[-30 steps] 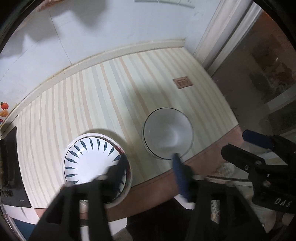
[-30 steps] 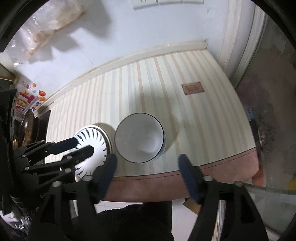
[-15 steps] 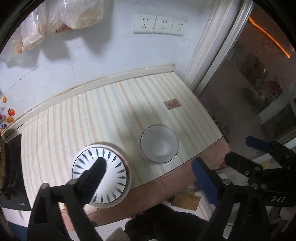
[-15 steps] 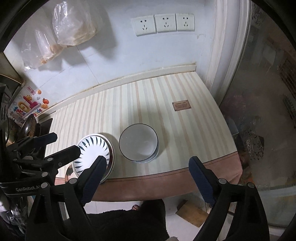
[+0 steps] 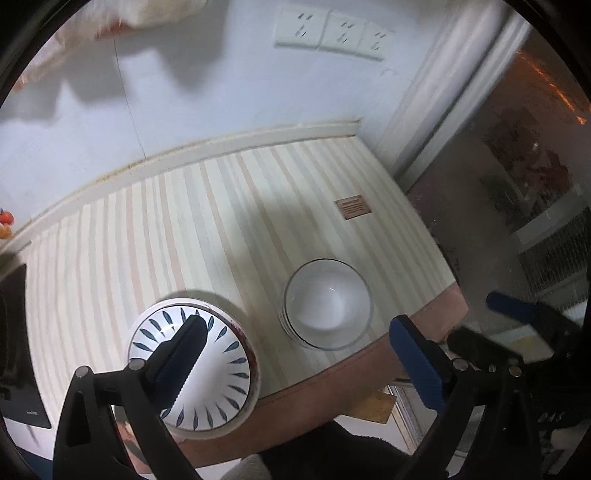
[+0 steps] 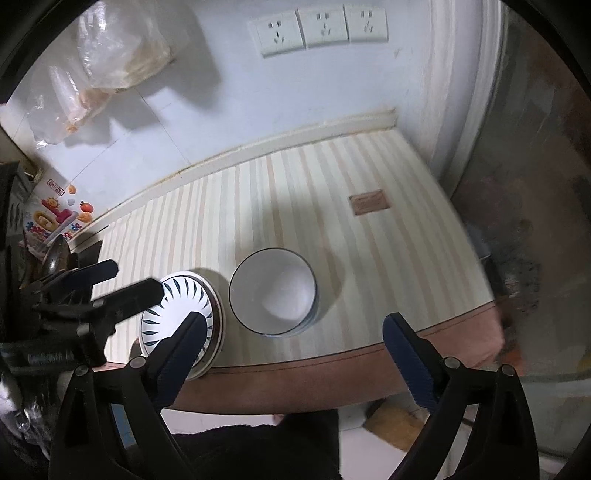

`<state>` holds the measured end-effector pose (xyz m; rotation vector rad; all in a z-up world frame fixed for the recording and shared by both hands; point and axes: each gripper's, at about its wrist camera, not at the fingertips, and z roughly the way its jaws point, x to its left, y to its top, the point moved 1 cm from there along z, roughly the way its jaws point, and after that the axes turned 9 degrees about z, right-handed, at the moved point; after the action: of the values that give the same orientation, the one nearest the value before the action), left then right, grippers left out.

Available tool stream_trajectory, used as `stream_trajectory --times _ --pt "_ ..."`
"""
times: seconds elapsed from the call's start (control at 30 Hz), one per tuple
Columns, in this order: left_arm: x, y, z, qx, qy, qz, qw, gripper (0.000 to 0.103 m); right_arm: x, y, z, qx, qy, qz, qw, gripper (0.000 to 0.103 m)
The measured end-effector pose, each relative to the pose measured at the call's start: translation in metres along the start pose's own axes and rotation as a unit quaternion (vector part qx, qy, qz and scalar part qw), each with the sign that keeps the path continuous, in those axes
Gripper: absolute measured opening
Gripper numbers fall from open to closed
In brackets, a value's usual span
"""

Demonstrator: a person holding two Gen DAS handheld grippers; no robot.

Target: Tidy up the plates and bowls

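With both the left tool [image 5: 295,354] and right tool [image 6: 293,345] spread wide and empty, the patterned plate [image 5: 192,363] and white bowl [image 5: 327,302] sit side by side near the counter [image 5: 207,221] front edge, apparently sorted.

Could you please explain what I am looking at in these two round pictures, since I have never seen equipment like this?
There is no robot here: a person holds a two-finger tool in each hand, and a fisheye camera on each looks forward along its fingers, hence the round, bent images. One picture comes from the left tool, the other from the right tool; each also shows the other at its edge. Both are open and hold nothing. Below them is a striped table against a wall with three sockets. Near its front edge lie a leaf-patterned plate and, beside it, a plain white bowl that seems to sit on a short stack.
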<state>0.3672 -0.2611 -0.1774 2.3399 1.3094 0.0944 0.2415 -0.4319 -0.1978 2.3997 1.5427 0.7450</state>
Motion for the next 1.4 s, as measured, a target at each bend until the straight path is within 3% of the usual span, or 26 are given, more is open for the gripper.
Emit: stream_trajectory --times 0.2,0.27,0.33,0.37,0.47,0.57,0.63,0.7,0.8,1.1,1.4 --pt "0.035 0.018 0.076 0.08 -0.059 -0.057 0.9934 0.099 -0.032 0.012 0.084 0.066 0.083 0.081 0.991 0.098" --pt "0.043 0.022 0.104 0.107 -0.085 -0.072 0.988 0.09 -0.043 0.013 0.116 0.089 0.104 0.109 0.985 0.098" --pt "0.045 0.022 0.129 0.132 -0.107 -0.078 0.9824 0.063 -0.052 0.013 0.144 0.106 0.114 0.13 0.979 0.098" --pt "0.046 0.021 0.144 0.149 -0.122 -0.084 0.9777 0.057 -0.055 0.013 0.157 0.116 0.12 0.137 0.976 0.098" --pt "0.046 0.014 0.179 0.195 -0.141 -0.097 0.9657 0.054 -0.063 0.011 0.19 0.14 0.141 0.157 0.968 0.098" --pt "0.044 0.004 0.203 0.225 -0.146 -0.095 0.9587 0.054 -0.07 0.004 0.217 0.161 0.155 0.168 0.96 0.088" --pt "0.041 -0.001 0.213 0.238 -0.154 -0.093 0.9544 0.055 -0.072 -0.001 0.232 0.177 0.162 0.17 0.956 0.071" --pt "0.039 -0.006 0.218 0.239 -0.182 -0.104 0.9481 0.05 -0.073 -0.005 0.244 0.189 0.166 0.173 0.952 0.064" --pt "0.042 -0.003 0.214 0.228 -0.186 -0.111 0.9491 0.05 -0.075 -0.007 0.251 0.189 0.166 0.179 0.951 0.054" --pt "0.039 -0.002 0.204 0.22 -0.165 -0.113 0.9549 0.049 -0.067 0.0 0.255 0.189 0.168 0.168 0.953 0.054" --pt "0.065 -0.002 0.184 0.184 -0.16 -0.134 0.9604 0.05 -0.037 0.028 0.258 0.17 0.158 0.106 0.967 0.053"
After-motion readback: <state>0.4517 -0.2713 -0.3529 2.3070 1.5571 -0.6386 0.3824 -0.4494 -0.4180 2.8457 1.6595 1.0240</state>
